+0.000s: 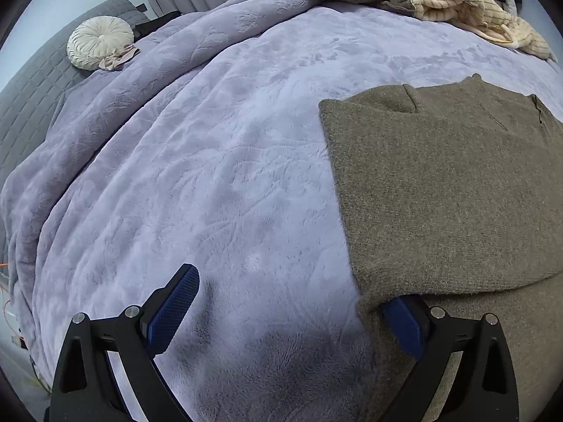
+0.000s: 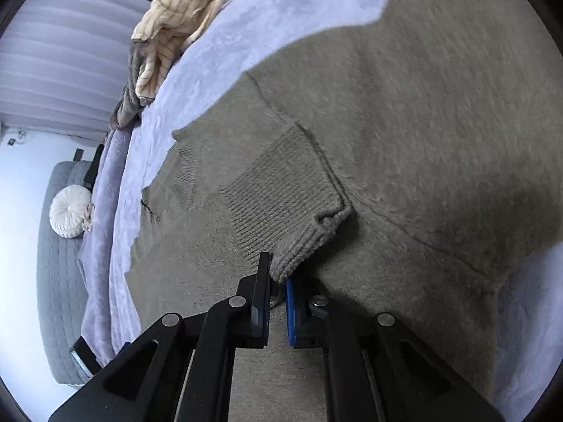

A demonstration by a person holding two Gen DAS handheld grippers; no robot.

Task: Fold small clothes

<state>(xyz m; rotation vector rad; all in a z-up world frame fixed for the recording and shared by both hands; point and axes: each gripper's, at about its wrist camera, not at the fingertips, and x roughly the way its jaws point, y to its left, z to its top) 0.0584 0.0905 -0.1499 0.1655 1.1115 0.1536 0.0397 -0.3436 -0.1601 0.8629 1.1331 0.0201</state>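
Note:
An olive-grey knit sweater lies partly folded on the right of a lavender fleece blanket that covers a bed. My left gripper stands wide open at the sweater's near left corner. Its left pad rests over bare blanket, while the tip of its right finger is hidden under the sweater's folded edge. In the right wrist view the sweater fills most of the picture. There my right gripper is shut on the ribbed sleeve cuff, which is folded across the body.
A heap of cream-striped and grey clothes lies at the bed's far edge, seen too as the pile in the right wrist view. A round white cushion sits on a grey quilted seat to the left. Curtains hang behind.

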